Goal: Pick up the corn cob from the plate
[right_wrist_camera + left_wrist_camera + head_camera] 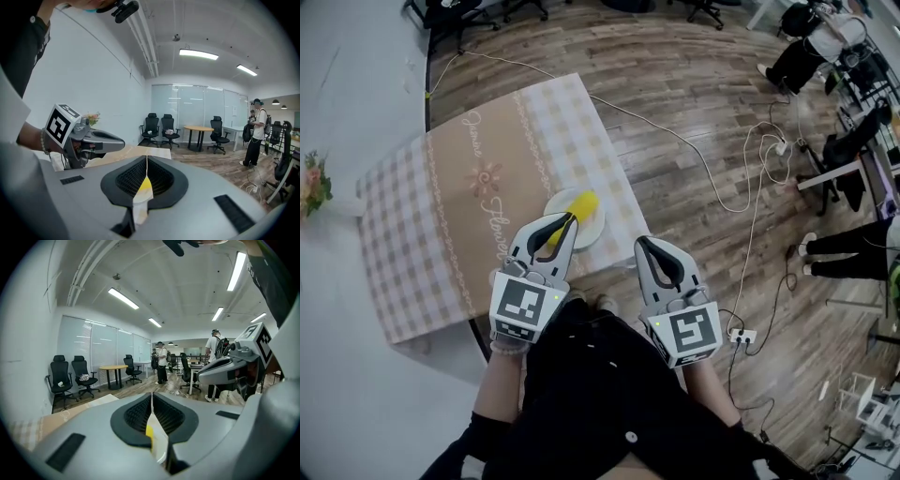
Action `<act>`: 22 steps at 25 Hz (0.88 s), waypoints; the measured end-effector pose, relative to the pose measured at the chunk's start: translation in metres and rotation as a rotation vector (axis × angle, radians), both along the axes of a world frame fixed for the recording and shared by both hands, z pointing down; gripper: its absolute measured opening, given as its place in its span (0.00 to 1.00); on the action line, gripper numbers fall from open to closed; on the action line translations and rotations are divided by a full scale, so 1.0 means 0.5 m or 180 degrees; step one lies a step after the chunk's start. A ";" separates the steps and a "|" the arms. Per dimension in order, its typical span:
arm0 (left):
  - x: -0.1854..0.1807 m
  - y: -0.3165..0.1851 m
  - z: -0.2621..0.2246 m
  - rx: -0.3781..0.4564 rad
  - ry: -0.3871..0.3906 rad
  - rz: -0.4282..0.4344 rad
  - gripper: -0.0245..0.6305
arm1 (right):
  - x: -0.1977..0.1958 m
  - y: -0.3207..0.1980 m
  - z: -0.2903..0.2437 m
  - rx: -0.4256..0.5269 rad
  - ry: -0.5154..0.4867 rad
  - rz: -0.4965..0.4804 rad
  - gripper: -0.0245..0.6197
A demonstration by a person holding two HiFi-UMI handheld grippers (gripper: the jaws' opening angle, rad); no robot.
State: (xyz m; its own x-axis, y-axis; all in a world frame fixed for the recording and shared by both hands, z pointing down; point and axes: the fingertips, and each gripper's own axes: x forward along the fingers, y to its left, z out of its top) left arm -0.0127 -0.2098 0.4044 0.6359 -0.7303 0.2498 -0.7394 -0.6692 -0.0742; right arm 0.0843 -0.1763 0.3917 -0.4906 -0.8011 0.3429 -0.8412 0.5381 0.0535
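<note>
At near table (459, 187) edge: corn cob (579, 206) lying on plate (594, 232), not gripped. Left gripper (569, 218) aimed at cob, jaws together, empty, likely lining up approach. Right gripper (645, 242) aside, likewise closed, empty.

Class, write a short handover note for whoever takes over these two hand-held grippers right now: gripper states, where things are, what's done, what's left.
Left hand-held gripper: shut, empty, tips over the plate in the head view.
Right hand-held gripper: shut, empty, beside the table edge.
Corn cob: lying on the plate.
Done: nothing picked up yet.
Left: open the jaws, grip the cob, lift it off.
</note>
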 end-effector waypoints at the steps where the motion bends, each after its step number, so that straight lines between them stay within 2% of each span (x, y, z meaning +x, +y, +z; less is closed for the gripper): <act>1: 0.000 -0.005 0.007 -0.0026 -0.0005 0.0008 0.06 | 0.003 0.000 0.002 -0.0020 0.0011 0.0033 0.10; 9: -0.012 -0.040 0.071 -0.0265 -0.0014 -0.0069 0.06 | 0.017 0.001 0.016 -0.0087 0.0078 0.0142 0.10; 14: -0.013 -0.053 0.120 -0.0478 -0.0127 -0.0069 0.22 | 0.016 0.000 0.018 -0.0136 0.0105 0.0198 0.10; 22: 0.005 -0.067 0.212 -0.0732 -0.0408 0.0111 0.34 | 0.015 0.005 0.034 -0.0200 0.0117 0.0272 0.10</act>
